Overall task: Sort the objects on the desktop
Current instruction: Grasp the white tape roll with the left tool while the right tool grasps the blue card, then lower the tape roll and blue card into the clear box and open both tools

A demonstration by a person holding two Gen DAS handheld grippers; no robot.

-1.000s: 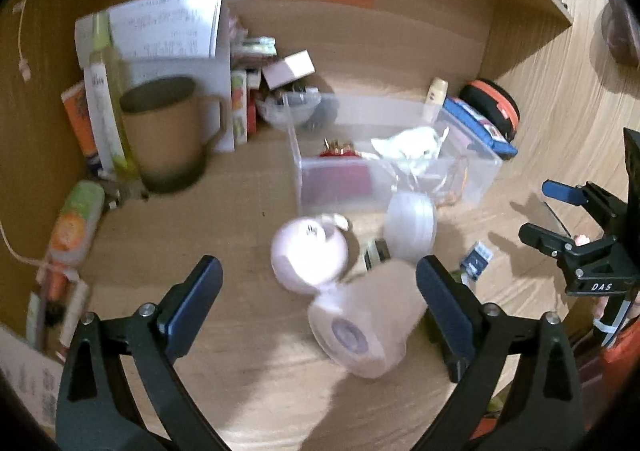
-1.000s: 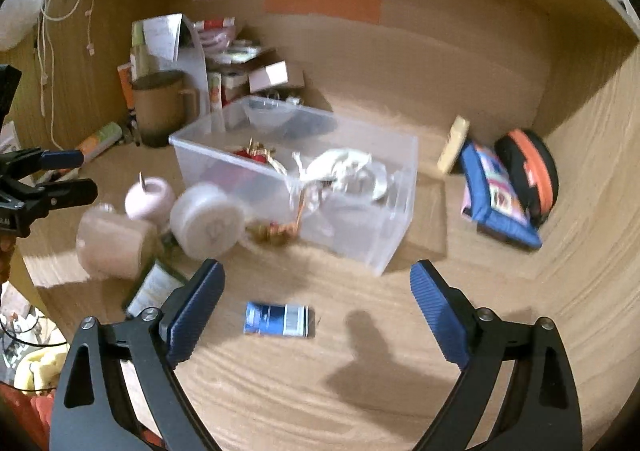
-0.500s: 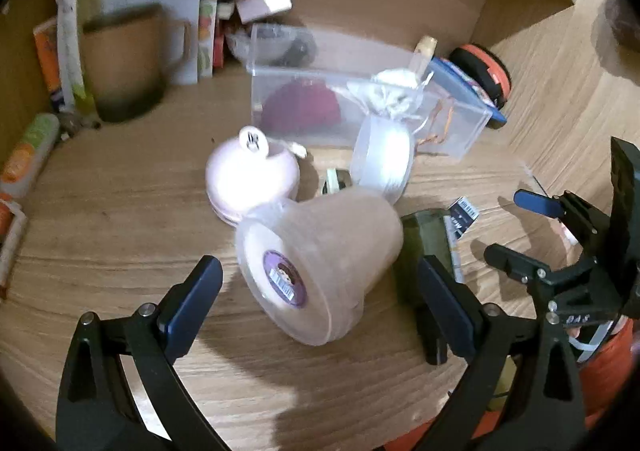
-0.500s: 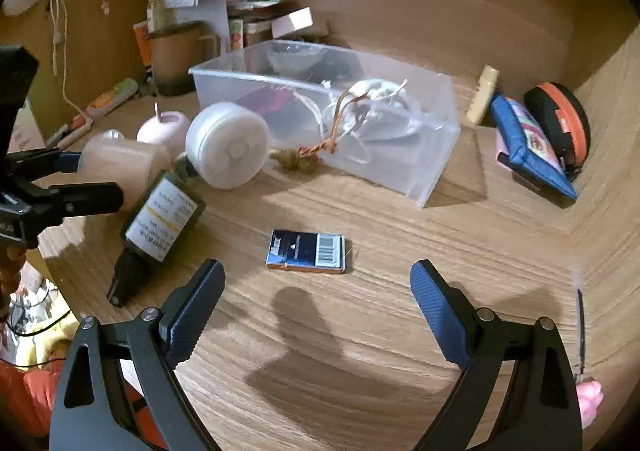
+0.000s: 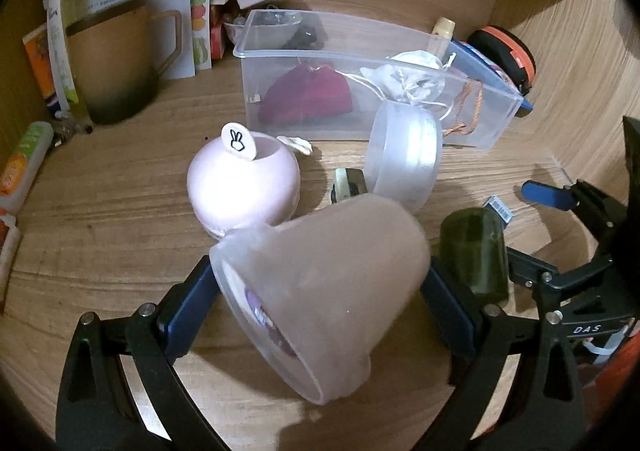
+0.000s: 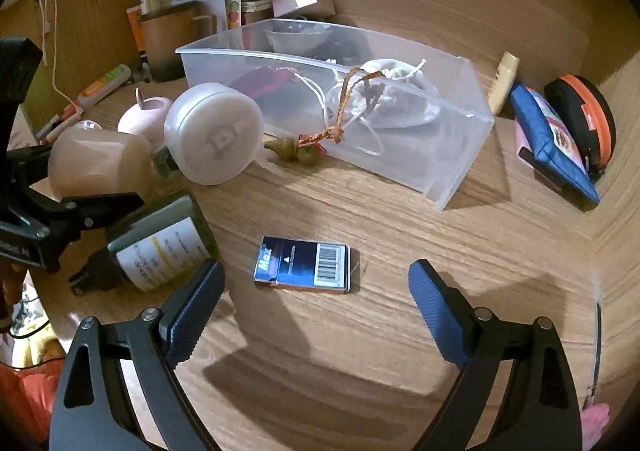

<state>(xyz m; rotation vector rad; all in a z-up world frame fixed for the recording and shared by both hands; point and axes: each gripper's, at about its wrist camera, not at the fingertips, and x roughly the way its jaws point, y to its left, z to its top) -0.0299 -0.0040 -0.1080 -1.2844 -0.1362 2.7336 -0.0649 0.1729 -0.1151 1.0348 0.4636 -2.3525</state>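
While the left gripper [image 5: 320,303] is spread around the frosted pink jar [image 5: 320,291] lying sideways, the right gripper [image 6: 316,305] is held spread above the blue card pack [image 6: 302,265].

since a second ago the left gripper [image 5: 320,299] has come in on the frosted pink jar [image 5: 320,291], lying on its side: then the jar lay ahead of the open fingers at 12 o'clock, now it sits between the blue pads, which are at its sides. the right gripper [image 6: 316,311] has dropped closer to the desk; the blue card [image 6: 303,265], earlier well ahead, now lies just off its fingertips at 12 o'clock.
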